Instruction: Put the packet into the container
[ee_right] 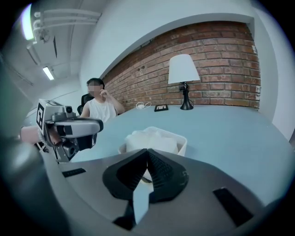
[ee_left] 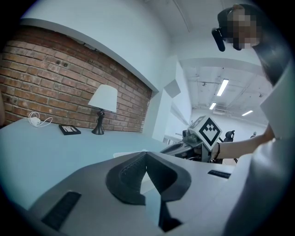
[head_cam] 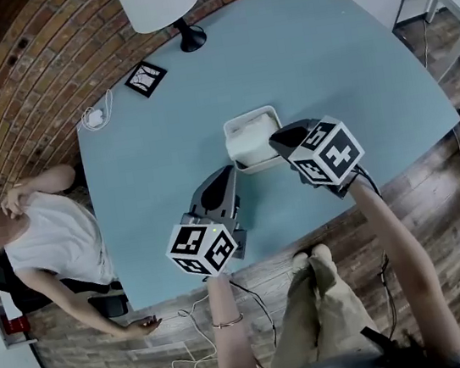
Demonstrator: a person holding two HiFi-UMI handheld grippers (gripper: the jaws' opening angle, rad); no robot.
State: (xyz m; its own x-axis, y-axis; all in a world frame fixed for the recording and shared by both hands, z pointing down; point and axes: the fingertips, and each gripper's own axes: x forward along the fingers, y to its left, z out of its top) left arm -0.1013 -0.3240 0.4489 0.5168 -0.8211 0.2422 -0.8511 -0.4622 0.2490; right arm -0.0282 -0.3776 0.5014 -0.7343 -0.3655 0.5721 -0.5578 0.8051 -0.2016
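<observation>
A white container (head_cam: 248, 117) stands on the blue table (head_cam: 323, 62), and a white packet (head_cam: 251, 140) lies inside it. My right gripper (head_cam: 279, 139) hangs at the container's near right corner, jaws shut with nothing between them. In the right gripper view the packet (ee_right: 150, 137) fills the container (ee_right: 183, 142) just beyond my closed right gripper (ee_right: 147, 151). My left gripper (head_cam: 227, 173) sits a little nearer and to the left of the container, also shut and empty, as its own view shows at the left gripper (ee_left: 146, 153).
A white-shaded lamp (head_cam: 158, 1) stands at the far edge, with a black framed marker card (head_cam: 146, 78) and a white charger with cable (head_cam: 96, 117) to its left. A seated person (head_cam: 54, 239) is at the table's left side. The near table edge runs just behind both grippers.
</observation>
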